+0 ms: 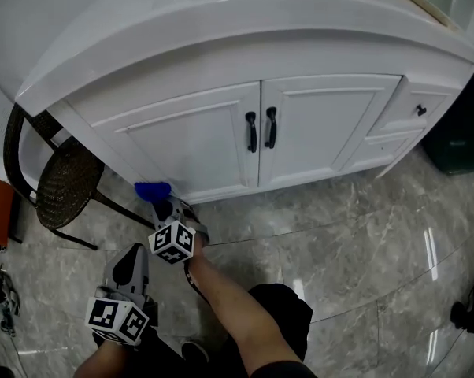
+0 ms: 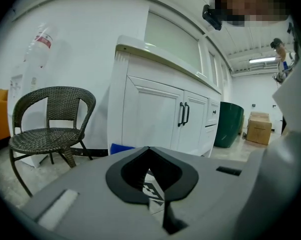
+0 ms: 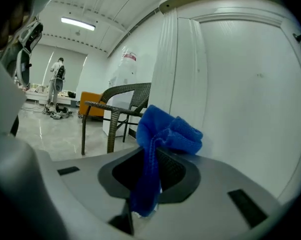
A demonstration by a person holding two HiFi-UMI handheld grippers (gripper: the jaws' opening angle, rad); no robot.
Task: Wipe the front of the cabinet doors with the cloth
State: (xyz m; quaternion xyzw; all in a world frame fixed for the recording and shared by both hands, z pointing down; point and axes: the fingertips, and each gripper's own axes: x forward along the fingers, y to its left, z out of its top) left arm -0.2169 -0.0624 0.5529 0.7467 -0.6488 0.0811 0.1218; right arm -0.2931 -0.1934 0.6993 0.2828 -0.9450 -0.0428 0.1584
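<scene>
- Left gripper (image 1: 132,255), head view: hanging low at the bottom left, marker cube toward the camera, well apart from the cabinet. Bare marble floor (image 1: 339,235) is lying open between it and the doors.
- Right gripper (image 1: 160,205), same view: reaching out ahead of the forearm (image 1: 237,305) and carrying the blue cloth (image 1: 152,189) at the lower left corner of the left door, near the cabinet's bottom edge.
- Cabinet doors (image 1: 221,136) are both sitting shut, with two black handles (image 1: 261,130) side by side at the centre seam. Drawers (image 1: 410,110) to the right are shut too, so their contents are not showing.
- Wicker chair (image 1: 64,181) is crowding the left side, beside the cabinet's end. To the right the floor is lying open as far as the green bin (image 1: 456,140).
- Left gripper view: the jaws are meeting at their tips and gripping nothing. This view is adding the countertop (image 2: 160,56) overhang, the bin's outer side (its inside cannot be seen) and a cardboard box (image 2: 259,127) beyond it. A blue sliver of cloth is peeking over the gripper body.
- Right gripper view: the jaws are clamping the cloth, which is bunching above the tips and trailing down between them. The bunch is sitting just beside the white door face; whether it is touching cannot be told. The chair is standing behind, to the left.
</scene>
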